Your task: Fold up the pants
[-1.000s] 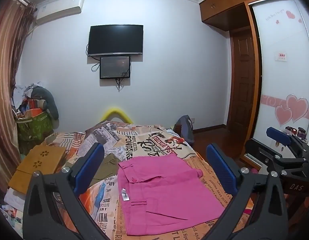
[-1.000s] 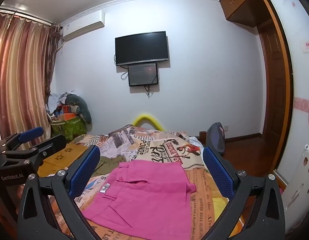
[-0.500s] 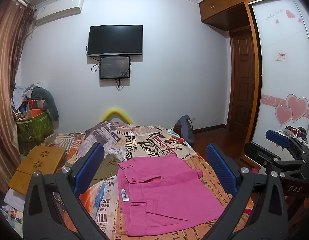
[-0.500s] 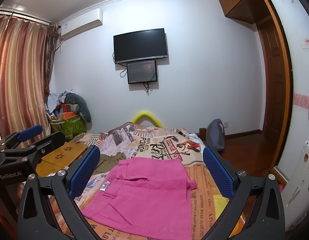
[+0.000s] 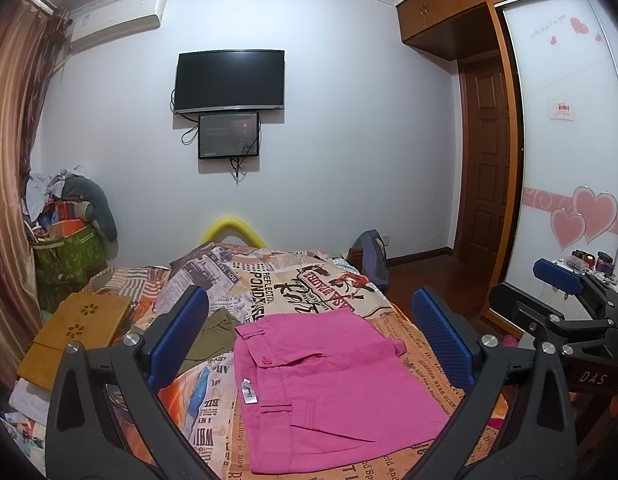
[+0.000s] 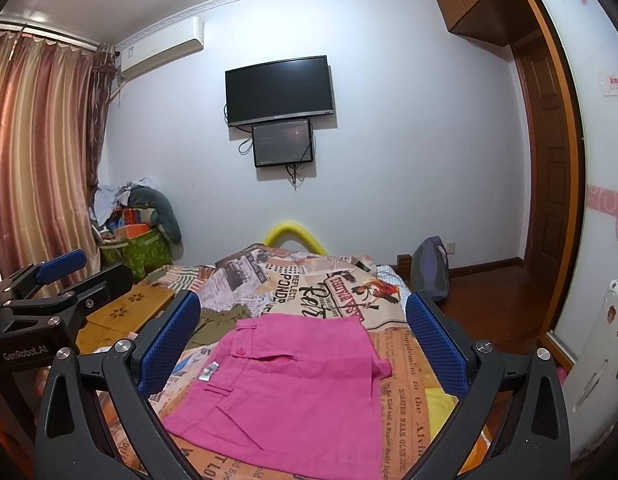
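Pink pants (image 5: 333,384) lie folded into a flat rectangle on the bed, waistband and white label to the left; they also show in the right wrist view (image 6: 293,392). My left gripper (image 5: 309,340) is open and empty, held above and in front of the pants. My right gripper (image 6: 303,340) is open and empty, also above them. Each gripper shows at the edge of the other's view: the right gripper (image 5: 565,300) and the left gripper (image 6: 57,284).
The bed has a newspaper-print cover (image 5: 293,284). An olive garment (image 5: 209,336) lies left of the pants. A wooden lap tray (image 5: 77,332) sits at the left bed edge. A backpack (image 5: 369,256) stands on the floor at right, near the wardrobe (image 5: 565,160).
Both grippers have shifted slightly, so the pants sit a little lower and nearer in view. The pants have not moved and both grippers stay open.
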A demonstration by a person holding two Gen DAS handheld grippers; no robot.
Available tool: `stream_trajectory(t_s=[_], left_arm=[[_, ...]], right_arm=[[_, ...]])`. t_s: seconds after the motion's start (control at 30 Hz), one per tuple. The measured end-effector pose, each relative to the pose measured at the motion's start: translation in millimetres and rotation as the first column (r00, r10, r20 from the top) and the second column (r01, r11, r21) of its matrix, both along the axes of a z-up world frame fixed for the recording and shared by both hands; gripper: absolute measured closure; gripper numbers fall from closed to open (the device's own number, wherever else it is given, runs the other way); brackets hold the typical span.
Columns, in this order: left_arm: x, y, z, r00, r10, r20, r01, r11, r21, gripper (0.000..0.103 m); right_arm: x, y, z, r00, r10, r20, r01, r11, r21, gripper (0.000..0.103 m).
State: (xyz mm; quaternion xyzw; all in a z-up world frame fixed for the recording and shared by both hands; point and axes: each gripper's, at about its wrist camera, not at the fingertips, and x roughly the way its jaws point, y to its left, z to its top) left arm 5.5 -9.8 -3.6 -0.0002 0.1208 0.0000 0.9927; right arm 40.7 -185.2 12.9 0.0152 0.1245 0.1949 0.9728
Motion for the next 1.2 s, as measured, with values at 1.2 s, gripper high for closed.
stream_trajectory(t_s=[1.2], left_arm=[[4.2,1.7,-3.8,1.0,0.002,-0.009,-0.002,1.0,-0.008,0.0]], right_arm=[[0.7,-2.3,-2.1,1.0,-0.001,-0.008,0.001,1.0,0.0,0.001]])
